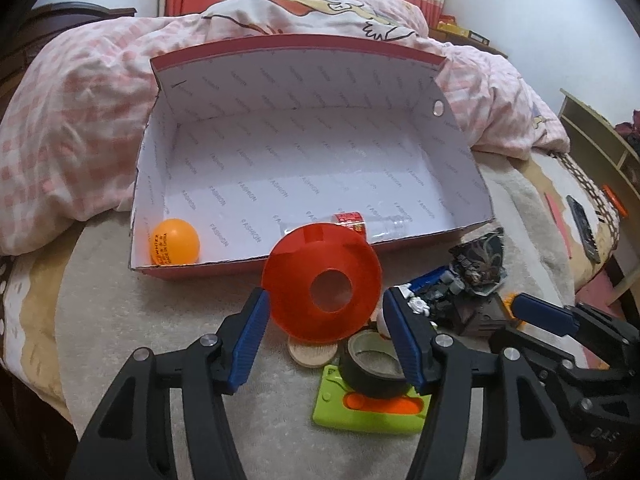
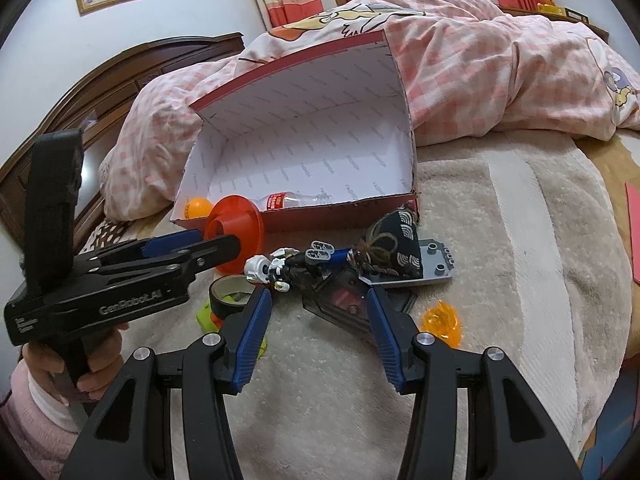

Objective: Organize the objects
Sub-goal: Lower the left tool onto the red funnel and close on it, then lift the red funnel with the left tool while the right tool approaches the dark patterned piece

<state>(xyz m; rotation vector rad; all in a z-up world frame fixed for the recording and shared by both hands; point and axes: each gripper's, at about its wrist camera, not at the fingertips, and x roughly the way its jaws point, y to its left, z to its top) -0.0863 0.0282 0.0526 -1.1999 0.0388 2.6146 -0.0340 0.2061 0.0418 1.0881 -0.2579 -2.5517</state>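
An open shoe box (image 1: 472, 184) (image 2: 408, 128) lies on the bed with an orange ball (image 1: 175, 241) (image 2: 199, 207) and a clear plastic bottle (image 1: 384, 222) (image 2: 296, 201) inside. My left gripper (image 1: 324, 312) (image 2: 224, 246) is shut on an orange funnel (image 1: 322, 282) (image 2: 236, 232), held just before the box's front wall. My right gripper (image 2: 318, 308) is open and empty above a toy figure (image 2: 280, 266) and a dark patterned pouch (image 2: 394, 252).
Black tape roll (image 1: 372, 364) (image 2: 230, 292) sits on a green card (image 1: 360, 412). A wooden disc (image 1: 312, 354), a grey plate (image 2: 432, 268) and an orange clear piece (image 2: 442, 326) lie on the beige blanket. The pink quilt (image 1: 80, 120) is heaped behind the box.
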